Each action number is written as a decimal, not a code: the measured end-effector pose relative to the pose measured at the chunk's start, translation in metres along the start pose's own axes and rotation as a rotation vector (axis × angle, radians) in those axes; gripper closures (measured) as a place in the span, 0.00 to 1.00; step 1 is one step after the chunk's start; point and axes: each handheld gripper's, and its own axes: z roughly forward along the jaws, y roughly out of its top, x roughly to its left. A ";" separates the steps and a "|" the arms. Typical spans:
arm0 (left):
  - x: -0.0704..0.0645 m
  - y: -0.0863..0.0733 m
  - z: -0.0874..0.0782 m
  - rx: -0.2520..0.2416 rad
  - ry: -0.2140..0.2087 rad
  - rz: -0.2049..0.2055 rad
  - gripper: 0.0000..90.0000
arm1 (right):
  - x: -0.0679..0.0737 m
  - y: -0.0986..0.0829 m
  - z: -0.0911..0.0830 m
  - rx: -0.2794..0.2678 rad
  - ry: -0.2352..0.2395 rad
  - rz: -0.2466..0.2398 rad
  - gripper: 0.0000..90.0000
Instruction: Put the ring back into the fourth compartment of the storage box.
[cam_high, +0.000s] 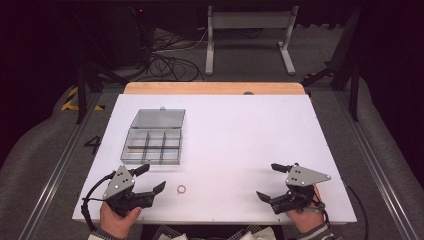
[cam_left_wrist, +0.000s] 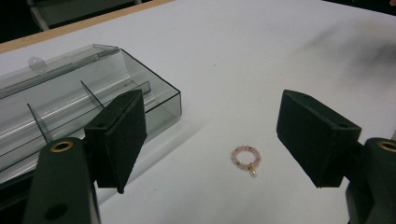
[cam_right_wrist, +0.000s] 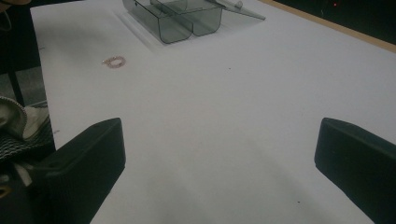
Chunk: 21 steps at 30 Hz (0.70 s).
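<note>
We note the white table (cam_high: 240, 130) carrying an open clear compartment box (cam_high: 152, 142), both the left hand-held gripper (cam_high: 150, 179) and right hand-held gripper (cam_high: 267, 181) with jaws apart, and a pink bead ring (cam_high: 182, 189) lying just beside the left one.

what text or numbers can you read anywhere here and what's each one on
"4": a dark numeral on the grey floor left of the white table, beside the rail.
No words, labels or brands can be read on the clear compartment box, the bead ring, the left claw or the right claw.
The yellow and black hazard stripes on the floor carry no letters.
</note>
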 end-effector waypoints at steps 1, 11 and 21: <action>0.000 0.001 0.001 0.003 -0.004 0.000 0.28 | 0.000 0.000 0.000 0.001 0.000 0.001 0.03; -0.001 0.008 0.013 0.019 -0.031 0.008 0.28 | 0.000 0.000 0.001 0.006 -0.001 0.003 0.03; -0.005 0.017 0.027 0.034 -0.058 0.019 0.28 | 0.000 0.000 0.001 0.007 0.003 0.004 0.03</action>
